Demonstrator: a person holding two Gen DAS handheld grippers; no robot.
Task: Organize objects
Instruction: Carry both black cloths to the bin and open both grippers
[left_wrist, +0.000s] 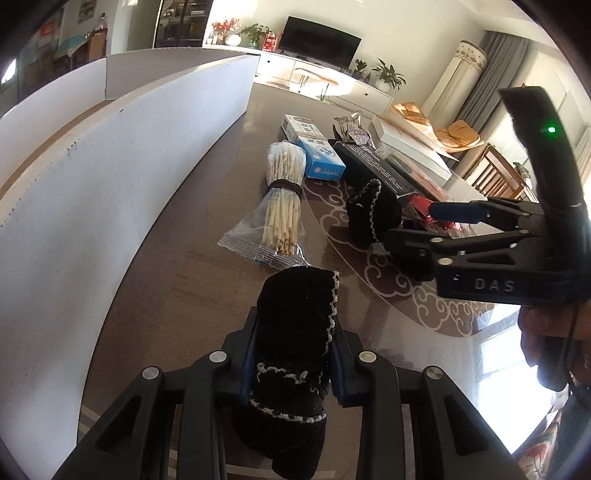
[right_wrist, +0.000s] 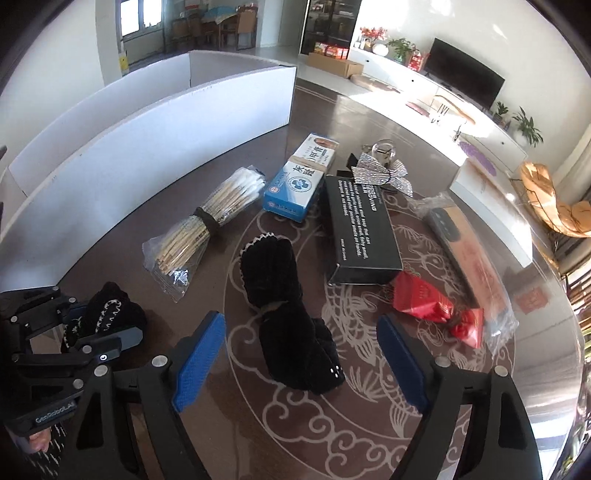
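on the dark table (right_wrist: 369, 424), the left gripper (left_wrist: 291, 365) is clenched on a black sock (left_wrist: 295, 332). the right gripper (right_wrist: 301, 365) hangs released over a second black sock (right_wrist: 288, 314), with the cotton-swab bag (right_wrist: 199, 225) at ten o'clock of it.

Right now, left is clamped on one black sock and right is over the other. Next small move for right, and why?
Probably lower the right gripper straight down and close on the second black sock. Its jaws stand open with nothing between the pads, and that sock lies loose on the table right below them. The left gripper is already shut on the first black sock, so its mate seems the likely next pick.
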